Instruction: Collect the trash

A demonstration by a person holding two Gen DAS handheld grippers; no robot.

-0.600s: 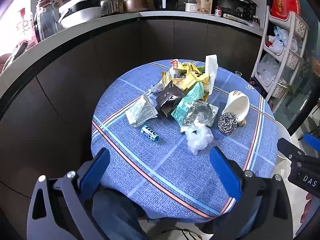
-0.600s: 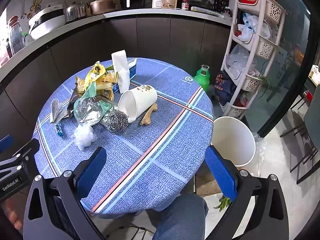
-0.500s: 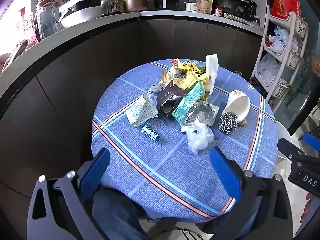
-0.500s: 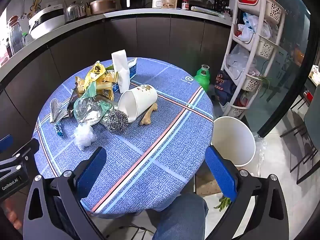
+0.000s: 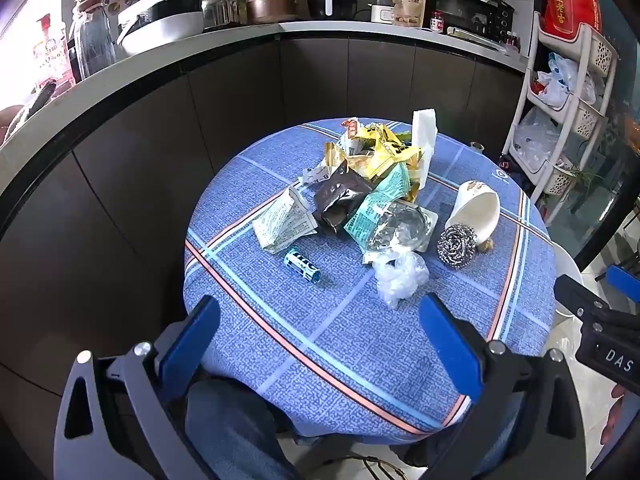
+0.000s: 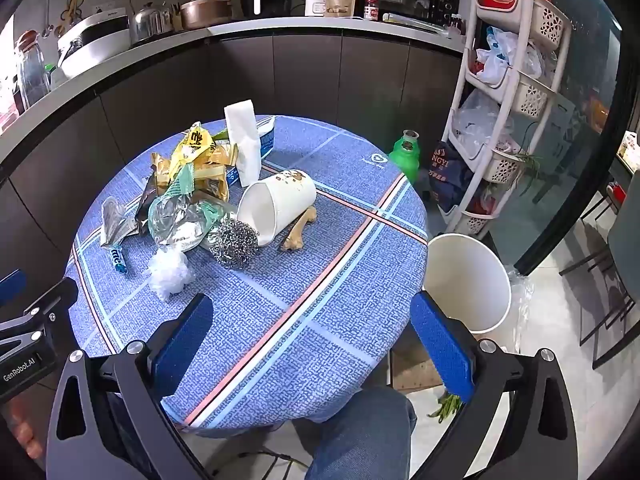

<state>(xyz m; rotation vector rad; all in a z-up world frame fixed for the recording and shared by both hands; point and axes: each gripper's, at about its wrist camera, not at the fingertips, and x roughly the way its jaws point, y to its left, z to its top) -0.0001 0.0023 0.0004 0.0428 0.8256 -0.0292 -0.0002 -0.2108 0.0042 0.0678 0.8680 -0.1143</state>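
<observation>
A heap of trash lies on a round blue-checked table (image 5: 320, 328): yellow and brown wrappers (image 5: 376, 156), a foil bag (image 6: 180, 220), a crumpled clear plastic (image 5: 400, 276), a small blue tube (image 5: 302, 266), a steel scourer (image 6: 235, 244), a tipped white paper cup (image 6: 276, 204), a bone (image 6: 298, 228) and a white tissue pack (image 6: 244, 140). My left gripper (image 5: 320, 340) is open and empty above the table's near edge. My right gripper (image 6: 312, 340) is open and empty, also above the near edge. A white bin (image 6: 468, 280) stands on the floor right of the table.
A dark curved counter (image 5: 160, 92) with kitchen appliances wraps behind the table. A white storage rack (image 6: 508, 100) and a green bottle (image 6: 405, 156) stand at the right. The person's legs (image 6: 360, 432) are under the table's near edge.
Almost nothing differs. The left view has shifted very slightly; both grippers stay open and empty.
</observation>
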